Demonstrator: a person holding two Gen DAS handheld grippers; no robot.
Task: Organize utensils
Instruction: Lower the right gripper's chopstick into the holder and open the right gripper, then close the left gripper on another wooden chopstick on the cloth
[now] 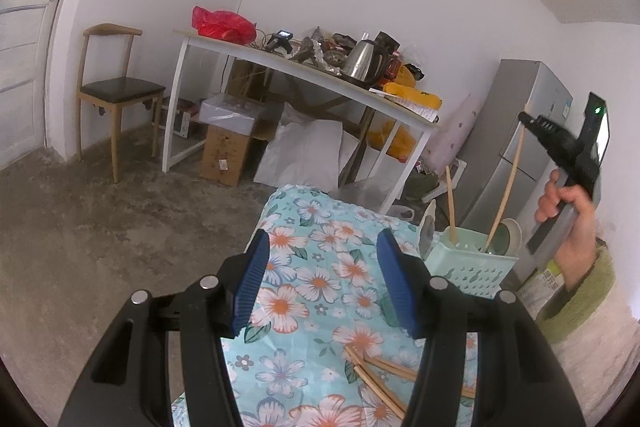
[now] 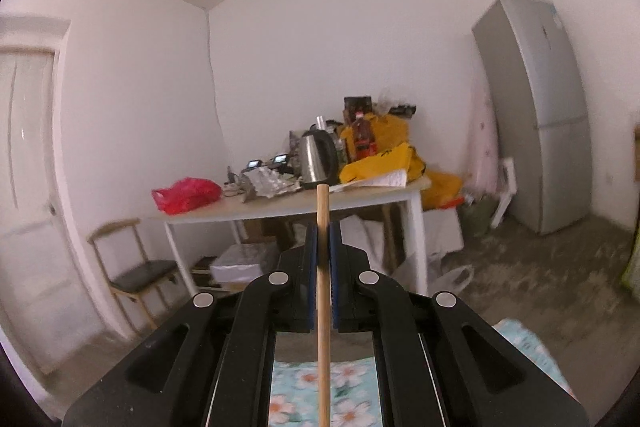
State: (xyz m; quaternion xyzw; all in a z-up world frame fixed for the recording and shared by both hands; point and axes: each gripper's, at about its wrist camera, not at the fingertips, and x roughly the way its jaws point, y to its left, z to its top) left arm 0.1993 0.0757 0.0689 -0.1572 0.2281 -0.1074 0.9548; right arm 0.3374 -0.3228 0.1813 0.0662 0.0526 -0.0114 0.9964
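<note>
Blue-padded fingers of the left gripper (image 1: 320,283) fill the bottom of the left wrist view, spread wide with nothing between them. Under and ahead of them lies the floral tablecloth (image 1: 304,291). Loose chopsticks (image 1: 384,377) rest on the cloth just below the right-hand finger, partly hidden by it; at least 2 can be made out. Ahead and to the right of the fingers stands the mint green utensil basket (image 1: 472,269), with 1 chopstick (image 1: 451,205) upright in it and what looks like a white ladle leaning beside. Further right, the person's right hand (image 1: 570,215) holds its tool raised above the basket, with a chopstick (image 1: 509,179) slanting down from it toward the basket; whether its tip is already inside cannot be told.

From the right wrist view, the right gripper (image 2: 323,247) is clamped on that chopstick (image 2: 323,267), which runs straight up between the pads and sticks out past the fingertips. The tool points level across the room toward a cluttered side table (image 2: 296,205), so the basket is out of this view.

The step in hand seems to be dropping 1 chopstick into the basket. Next, the right tool likely needs to lower it and release, while the open left tool dips back and down for the loose ones.
</note>
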